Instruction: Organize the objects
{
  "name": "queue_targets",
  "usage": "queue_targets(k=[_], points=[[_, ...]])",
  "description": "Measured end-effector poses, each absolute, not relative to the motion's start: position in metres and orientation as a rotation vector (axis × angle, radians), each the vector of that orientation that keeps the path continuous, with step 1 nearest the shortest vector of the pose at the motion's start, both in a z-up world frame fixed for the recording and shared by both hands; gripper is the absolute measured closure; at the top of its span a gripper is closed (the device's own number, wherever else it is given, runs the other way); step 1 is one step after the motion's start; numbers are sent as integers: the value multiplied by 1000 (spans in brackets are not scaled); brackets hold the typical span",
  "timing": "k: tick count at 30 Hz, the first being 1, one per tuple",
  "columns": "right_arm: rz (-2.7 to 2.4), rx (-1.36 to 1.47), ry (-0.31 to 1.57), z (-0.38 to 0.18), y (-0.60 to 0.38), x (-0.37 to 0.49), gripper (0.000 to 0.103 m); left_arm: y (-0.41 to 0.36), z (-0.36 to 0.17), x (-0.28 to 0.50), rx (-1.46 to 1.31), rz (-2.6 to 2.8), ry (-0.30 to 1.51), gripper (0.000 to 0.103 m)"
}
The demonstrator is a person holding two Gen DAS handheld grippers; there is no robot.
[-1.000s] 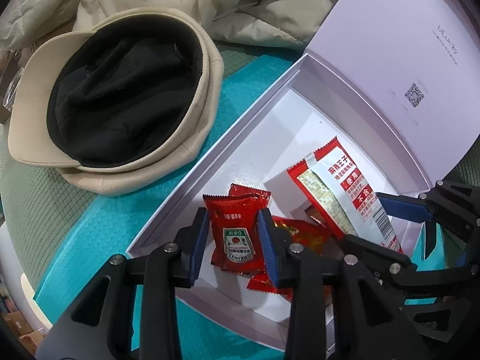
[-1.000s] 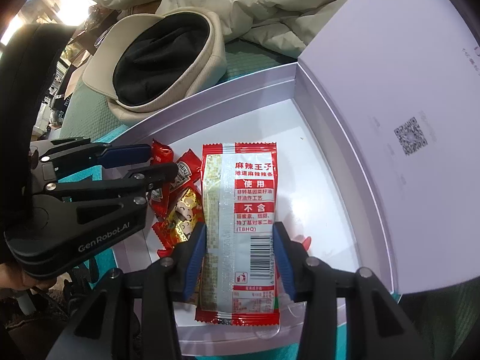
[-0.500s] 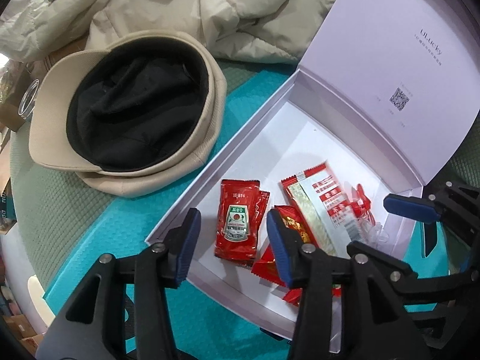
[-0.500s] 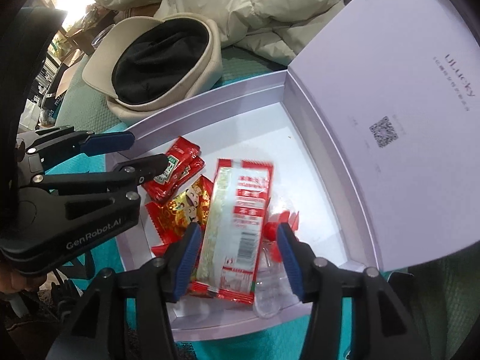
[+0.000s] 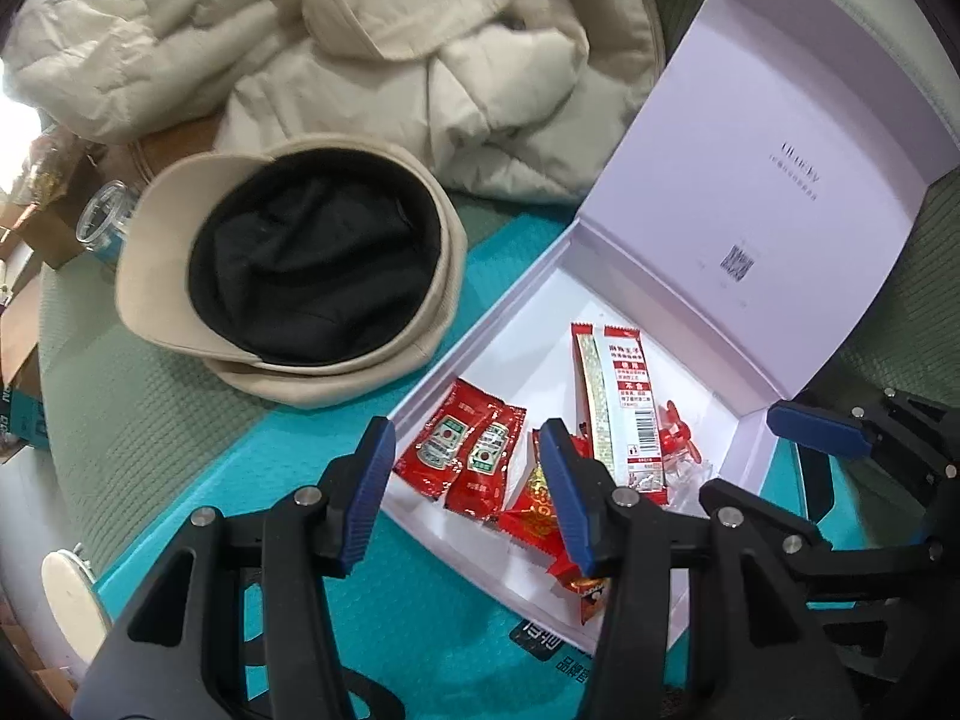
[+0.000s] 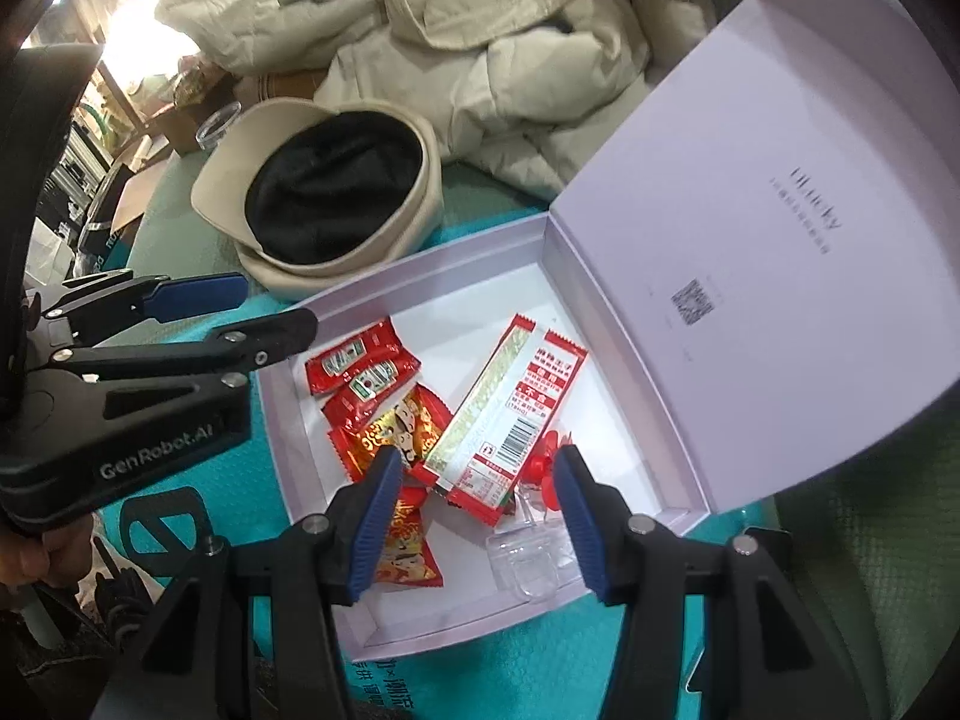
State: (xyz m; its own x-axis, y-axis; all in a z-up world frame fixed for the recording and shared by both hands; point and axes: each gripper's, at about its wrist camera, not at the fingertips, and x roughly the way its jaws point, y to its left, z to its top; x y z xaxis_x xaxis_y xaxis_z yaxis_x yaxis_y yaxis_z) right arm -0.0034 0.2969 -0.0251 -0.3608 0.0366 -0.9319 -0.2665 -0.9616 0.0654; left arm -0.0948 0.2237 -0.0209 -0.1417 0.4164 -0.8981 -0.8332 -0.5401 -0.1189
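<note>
Left tool (image 5: 465, 480) & right tool (image 6: 474, 501) hung spread, empty, jaws just widened, above box (image 6: 456, 264) w/ ketchup packets (image 5: 465, 450), snack pack (image 6: 510, 414).

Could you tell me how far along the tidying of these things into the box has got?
Done: the ketchup sachets, long snack packet and other red packets lie in the open box. In hand: nothing; left gripper and right gripper are empty, jaws just opened. Left: the cap and jacket remain outside, lid up.
</note>
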Motion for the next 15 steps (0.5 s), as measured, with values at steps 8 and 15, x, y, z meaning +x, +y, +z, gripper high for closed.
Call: queue_targets(k=[8,15], points=[[2461,-1550,309,-1,282,14,44,193,2,-87,-1204,1884,496,54],[2493,-1487,255,19,261,29,41,167,19,-79,-1188,1951,486,54]])
